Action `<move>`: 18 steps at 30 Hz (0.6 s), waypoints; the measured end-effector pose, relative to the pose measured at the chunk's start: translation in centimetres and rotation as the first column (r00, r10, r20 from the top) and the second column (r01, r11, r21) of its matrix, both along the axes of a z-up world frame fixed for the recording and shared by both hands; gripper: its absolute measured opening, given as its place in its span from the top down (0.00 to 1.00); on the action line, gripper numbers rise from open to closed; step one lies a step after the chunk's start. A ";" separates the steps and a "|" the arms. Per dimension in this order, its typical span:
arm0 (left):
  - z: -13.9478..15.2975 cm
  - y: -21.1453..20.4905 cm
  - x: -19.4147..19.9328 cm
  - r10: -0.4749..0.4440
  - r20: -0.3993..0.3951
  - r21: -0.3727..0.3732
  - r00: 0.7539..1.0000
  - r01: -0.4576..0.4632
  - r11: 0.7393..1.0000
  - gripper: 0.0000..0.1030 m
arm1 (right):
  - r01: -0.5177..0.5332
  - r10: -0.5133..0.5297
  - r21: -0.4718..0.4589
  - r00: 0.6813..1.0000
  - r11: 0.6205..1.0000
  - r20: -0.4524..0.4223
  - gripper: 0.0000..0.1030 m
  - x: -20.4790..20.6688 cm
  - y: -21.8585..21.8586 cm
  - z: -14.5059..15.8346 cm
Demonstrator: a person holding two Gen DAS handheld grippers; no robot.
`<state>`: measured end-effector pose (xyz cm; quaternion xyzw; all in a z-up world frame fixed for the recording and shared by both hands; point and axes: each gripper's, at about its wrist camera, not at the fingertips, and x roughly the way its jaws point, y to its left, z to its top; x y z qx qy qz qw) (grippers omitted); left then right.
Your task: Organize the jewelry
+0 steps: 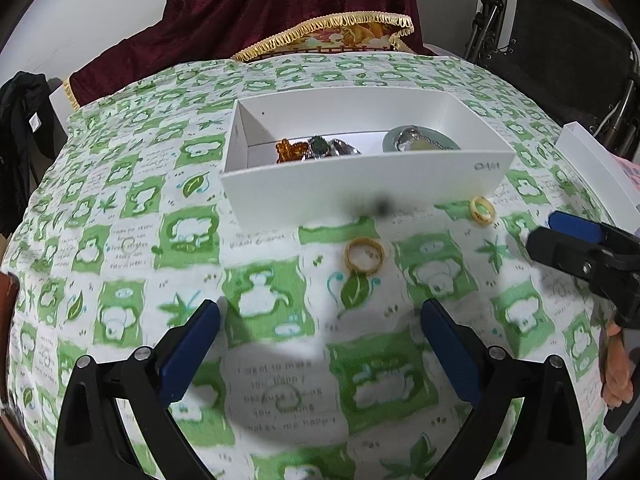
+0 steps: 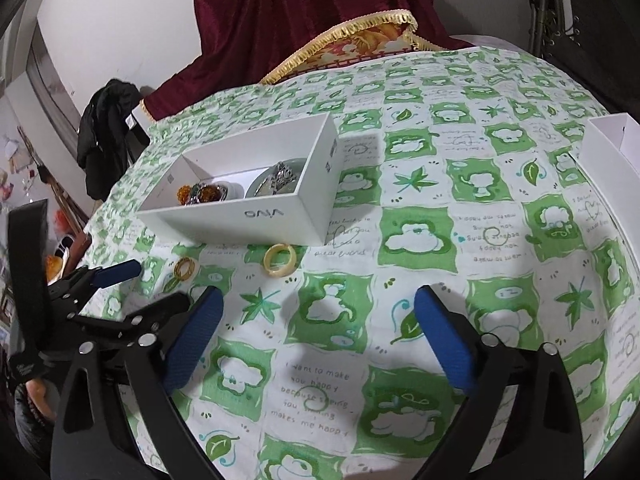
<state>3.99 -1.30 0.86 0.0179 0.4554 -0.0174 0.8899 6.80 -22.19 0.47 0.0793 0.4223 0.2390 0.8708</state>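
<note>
Nearest the cameras, the left hand-held gripper (image 1: 320, 344) is hovering over the green-and-white cloth (image 1: 280, 392) that is covering the table, its blue pads spread wide and holding nothing. That wide gap suits a small flat target, and it is pointing towards the gold ring (image 1: 364, 254) lying on the cloth just ahead of it. The right hand-held gripper (image 2: 319, 332) is likewise hanging spread and empty, aimed across open cloth, so it is probably waiting its turn or lining up for the second piece.

A little further off, the pale yellow ring (image 2: 280, 260) is lying flat near the front wall of the white box (image 1: 360, 196), apart from the gold one. Both rings are sitting outside the box, which suggests they are the loose pieces left to sort.

Inside the box, an amber piece (image 1: 289, 150), a dark green stone and some silvery items are resting together on the floor, with a greenish round piece (image 1: 420, 140) towards the right end. Beyond, a dark red cloth with gold fringe (image 1: 280, 12) is draping something behind the table.
</note>
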 end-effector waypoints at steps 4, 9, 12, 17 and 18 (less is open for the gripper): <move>0.0 0.2 1.8 0.029 -0.001 -0.001 1.000 -0.029 1.000 0.03 | 0.010 -0.010 0.025 1.000 1.000 -0.004 0.28 0.3 -0.5 0.0; 0.0 0.4 1.8 0.030 0.003 -0.007 1.000 -0.030 1.000 0.03 | -0.033 0.034 0.027 0.999 0.999 -0.008 0.48 0.3 0.1 -0.1; 0.0 0.3 1.7 0.028 0.004 -0.005 1.000 -0.028 1.000 0.03 | -0.049 0.049 0.010 0.999 0.999 -0.004 0.48 0.4 0.8 0.0; 0.0 0.4 1.8 0.030 0.004 -0.008 1.000 -0.030 1.000 0.03 | -0.076 0.077 -0.053 0.997 0.996 0.009 0.47 1.0 2.6 0.1; 0.0 0.4 1.7 0.030 0.004 -0.009 1.000 -0.030 1.000 0.03 | -0.081 0.082 -0.069 0.997 0.994 0.012 0.47 1.1 3.0 0.1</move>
